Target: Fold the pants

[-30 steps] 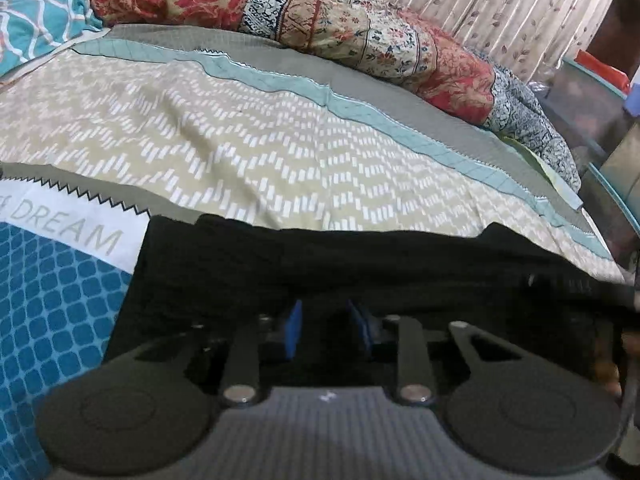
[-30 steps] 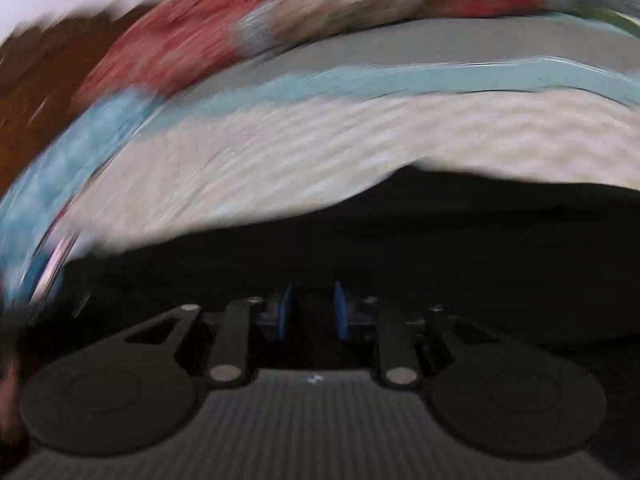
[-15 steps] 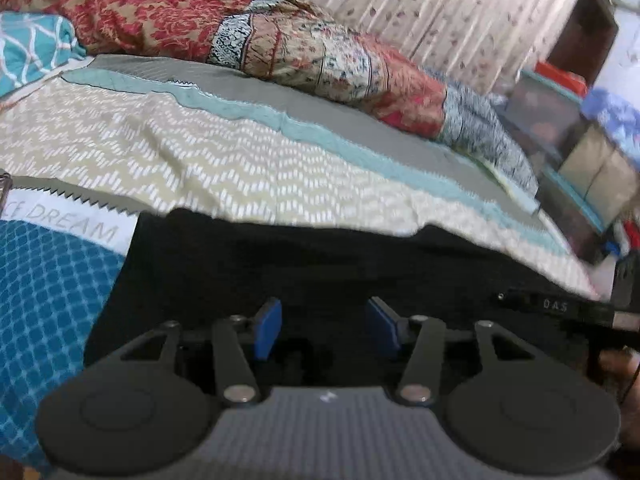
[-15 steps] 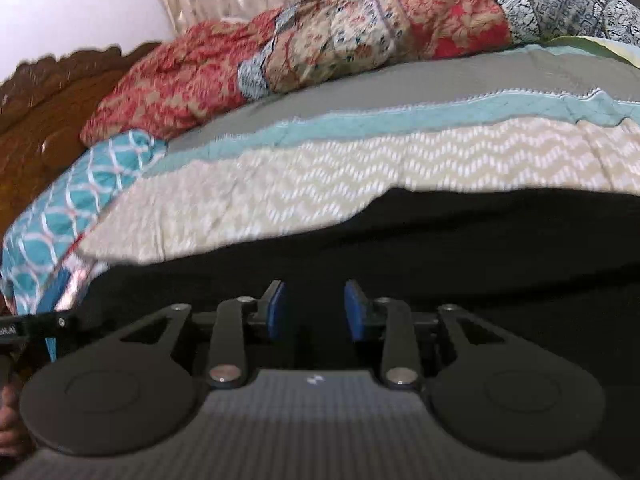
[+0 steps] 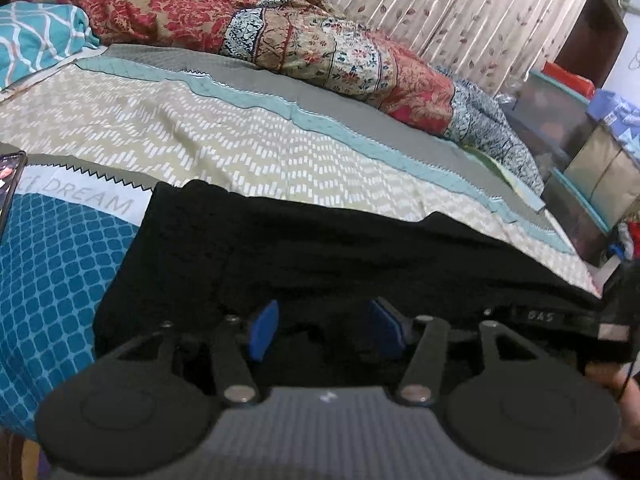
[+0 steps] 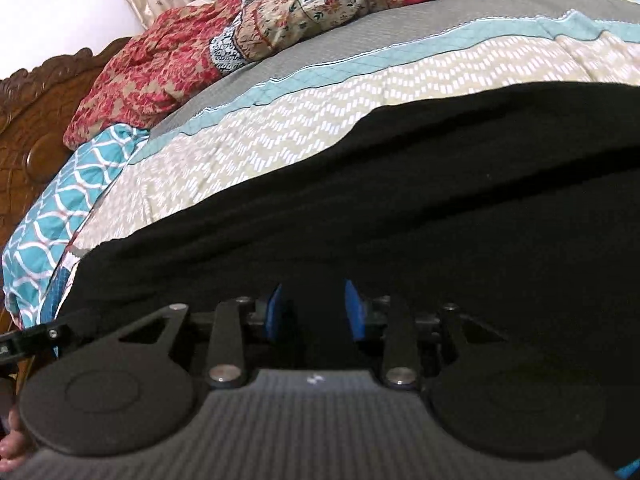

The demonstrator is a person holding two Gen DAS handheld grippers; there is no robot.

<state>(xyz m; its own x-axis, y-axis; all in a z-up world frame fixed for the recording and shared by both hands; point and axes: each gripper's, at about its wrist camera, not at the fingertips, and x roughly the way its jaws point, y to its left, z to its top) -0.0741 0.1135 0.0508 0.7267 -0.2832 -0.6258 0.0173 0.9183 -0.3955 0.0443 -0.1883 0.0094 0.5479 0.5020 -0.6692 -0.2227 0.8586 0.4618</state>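
Left wrist view shows the black fabric pants (image 5: 320, 248) spread flat across the patterned beige and teal bedspread (image 5: 208, 148), near the bed's front edge. The left gripper (image 5: 324, 332) hovers low over the pants' near hem, its blue pads spread about halfway and widening, with dark cloth lying under the gap but not pinched. In the right wrist view the right gripper (image 6: 314, 316) sits over the same garment, its jaws parted somewhat less, and nothing is clamped there either. Judging by this, a fold has just been laid and released. To do it well, both grippers should lift clear without dragging the top layer, then the edges need checking for alignment before the next fold.
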